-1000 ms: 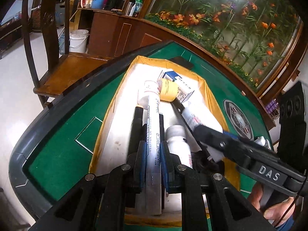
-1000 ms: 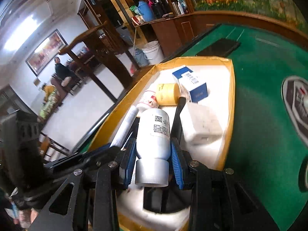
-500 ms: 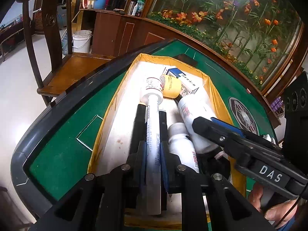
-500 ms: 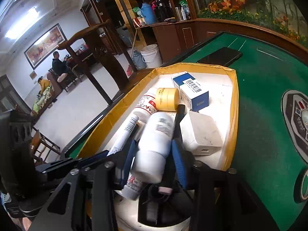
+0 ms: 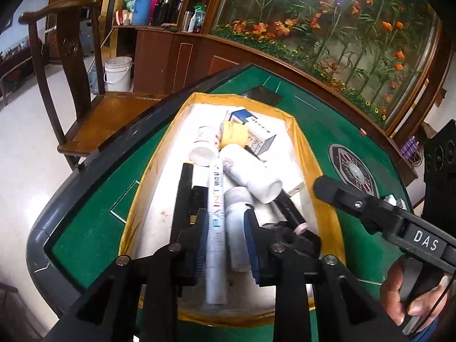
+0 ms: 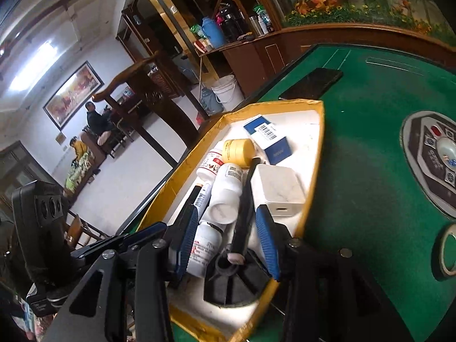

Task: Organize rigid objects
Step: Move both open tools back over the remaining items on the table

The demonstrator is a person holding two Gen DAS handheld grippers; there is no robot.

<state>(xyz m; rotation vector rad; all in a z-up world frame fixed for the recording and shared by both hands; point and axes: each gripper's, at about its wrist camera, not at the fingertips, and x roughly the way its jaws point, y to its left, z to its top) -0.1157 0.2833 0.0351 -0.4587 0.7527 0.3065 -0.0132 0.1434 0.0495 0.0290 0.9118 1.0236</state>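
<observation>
A yellow-rimmed white tray (image 5: 302,154) (image 6: 320,131) on the green table holds the objects. My left gripper (image 5: 225,236) is open over its near end; a white paint marker (image 5: 216,228) and a white bottle (image 5: 238,222) lie between its fingers. My right gripper (image 6: 228,236) is open above the tray; a white bottle (image 6: 226,191) lies loose on the pile between its fingers. The tray also holds a yellow-capped jar (image 6: 238,151), a blue-white box (image 6: 269,136), a white charger (image 6: 278,188), a red-labelled bottle (image 6: 212,165) and a black pen (image 6: 242,222).
A black phone (image 6: 312,84) lies on the felt beyond the tray. A round table emblem (image 6: 433,159) and a tape roll (image 6: 449,252) are to the right. A wooden chair (image 5: 85,105) stands left of the table edge. A wooden counter runs behind.
My right gripper opened and let go of the white bottle, which now lies on the pile. My left gripper opened off the paint marker, which rests in the tray.
</observation>
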